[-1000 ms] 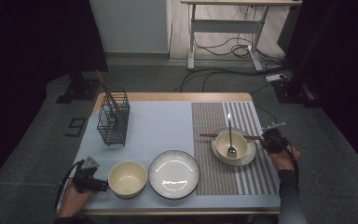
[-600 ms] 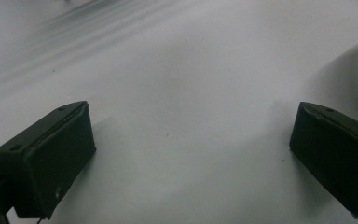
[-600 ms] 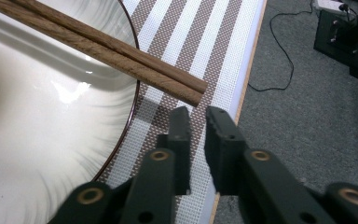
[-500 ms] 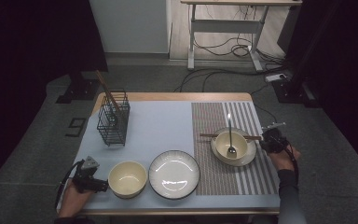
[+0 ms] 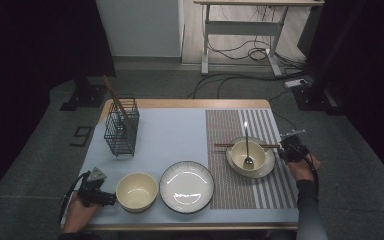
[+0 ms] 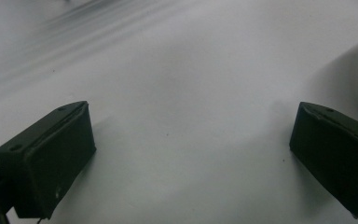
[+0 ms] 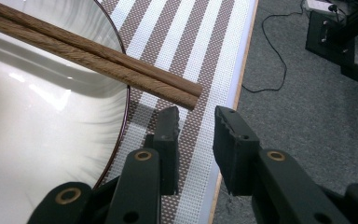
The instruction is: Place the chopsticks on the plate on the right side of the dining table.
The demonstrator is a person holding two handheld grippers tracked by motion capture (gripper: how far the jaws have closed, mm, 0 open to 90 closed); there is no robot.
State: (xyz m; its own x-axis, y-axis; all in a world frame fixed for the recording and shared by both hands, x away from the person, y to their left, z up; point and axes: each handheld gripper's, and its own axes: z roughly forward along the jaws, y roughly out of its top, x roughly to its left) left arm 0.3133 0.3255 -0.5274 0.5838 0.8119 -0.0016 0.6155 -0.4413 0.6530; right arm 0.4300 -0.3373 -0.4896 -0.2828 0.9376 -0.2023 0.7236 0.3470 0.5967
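At the right of the high view we see the right gripper (image 7: 196,116), jaws just parted narrowly and holding nothing, right below the ends of the chopsticks (image 7: 93,53) lying across the bowl (image 5: 249,155), while at lower left the left gripper (image 6: 191,154) gapes wide over bare mat.

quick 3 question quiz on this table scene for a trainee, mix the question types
1. True or false: the chopsticks lie across the rim of the bowl on the striped mat.
2. What stands inside that bowl? A fork, B spoon, C knife.
3. Is anything between the jaws of the right gripper?

Key
1. True.
2. B, a spoon.
3. No. Its jaws have just been opening, and the chopstick ends lie just past their tips, ungripped.
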